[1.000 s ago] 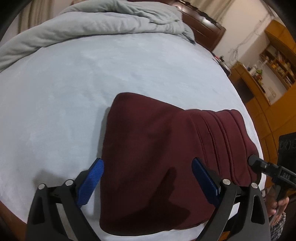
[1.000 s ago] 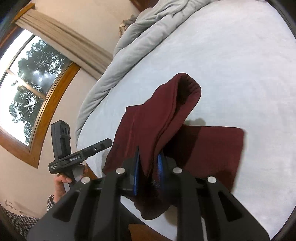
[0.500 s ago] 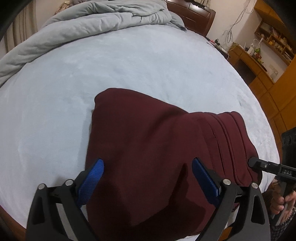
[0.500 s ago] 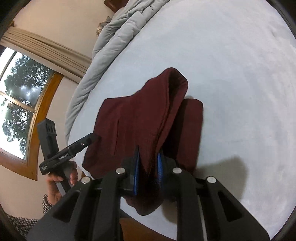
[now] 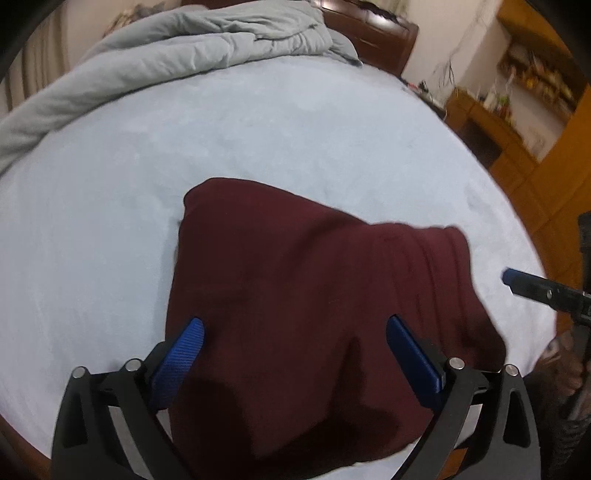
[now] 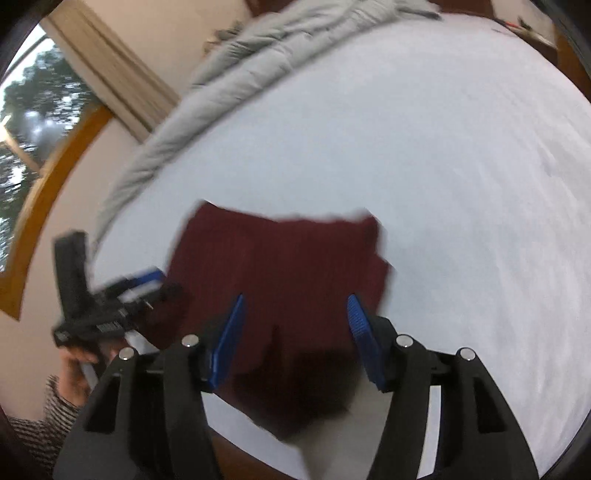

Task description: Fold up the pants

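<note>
The dark red pants [image 5: 314, 295] lie folded into a thick block on the pale blue bed sheet [image 5: 184, 147], near the bed's front edge. My left gripper [image 5: 295, 350] hovers open over their near part, its blue pads wide apart and off the cloth. In the right wrist view the pants [image 6: 280, 266] lie flat and blurred. My right gripper [image 6: 293, 332] stands over them with its jaws opening and no cloth pinched between the pads. Its tip [image 5: 517, 278] shows at the right of the left wrist view, apart from the pants. The left gripper [image 6: 110, 295] appears at the left of the right wrist view.
A rumpled grey duvet [image 5: 166, 62] lies along the far side of the bed. A dark headboard [image 5: 369, 33] and wooden shelves [image 5: 535, 74] stand beyond. A window with a wooden frame [image 6: 40, 184] and a curtain is at the left. A hand in a patterned sleeve [image 6: 55, 406] holds the left gripper.
My right gripper has let go of the raised fold of the pants and its jaws have spread. The cloth has dropped flat onto the folded stack. The left gripper has shifted slightly, still open.
</note>
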Tool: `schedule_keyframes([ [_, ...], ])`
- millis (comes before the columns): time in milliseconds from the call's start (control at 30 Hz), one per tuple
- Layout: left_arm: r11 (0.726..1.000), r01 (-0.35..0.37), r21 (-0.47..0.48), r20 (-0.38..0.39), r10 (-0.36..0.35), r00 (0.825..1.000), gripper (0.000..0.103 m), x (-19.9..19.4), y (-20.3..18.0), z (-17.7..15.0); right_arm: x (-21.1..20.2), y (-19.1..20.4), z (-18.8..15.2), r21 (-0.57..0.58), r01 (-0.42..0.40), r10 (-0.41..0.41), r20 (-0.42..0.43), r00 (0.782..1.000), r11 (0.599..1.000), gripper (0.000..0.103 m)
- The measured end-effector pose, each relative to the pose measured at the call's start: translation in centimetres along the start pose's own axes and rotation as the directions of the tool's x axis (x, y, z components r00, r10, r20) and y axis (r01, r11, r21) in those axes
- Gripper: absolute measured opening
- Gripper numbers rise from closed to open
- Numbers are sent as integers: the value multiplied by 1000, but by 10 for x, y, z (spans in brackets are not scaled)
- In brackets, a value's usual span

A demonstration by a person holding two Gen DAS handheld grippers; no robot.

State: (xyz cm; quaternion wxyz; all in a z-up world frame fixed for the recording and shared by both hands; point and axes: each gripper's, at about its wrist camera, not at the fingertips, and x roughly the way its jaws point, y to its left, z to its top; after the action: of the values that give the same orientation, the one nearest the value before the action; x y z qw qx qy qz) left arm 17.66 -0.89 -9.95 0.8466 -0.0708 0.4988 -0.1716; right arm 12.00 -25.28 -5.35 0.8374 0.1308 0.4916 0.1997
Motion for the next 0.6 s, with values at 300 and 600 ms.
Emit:
schedule_keyframes([
  [300, 999, -33, 6, -5, 33, 999, 99, 5, 2, 0, 70, 26, 28, -32, 11, -13, -77, 997, 999, 60],
  [600, 998, -54, 41, -14, 55, 998, 99, 17, 1, -5, 81, 7, -7, -3, 18, -18, -110, 994, 1000, 60],
])
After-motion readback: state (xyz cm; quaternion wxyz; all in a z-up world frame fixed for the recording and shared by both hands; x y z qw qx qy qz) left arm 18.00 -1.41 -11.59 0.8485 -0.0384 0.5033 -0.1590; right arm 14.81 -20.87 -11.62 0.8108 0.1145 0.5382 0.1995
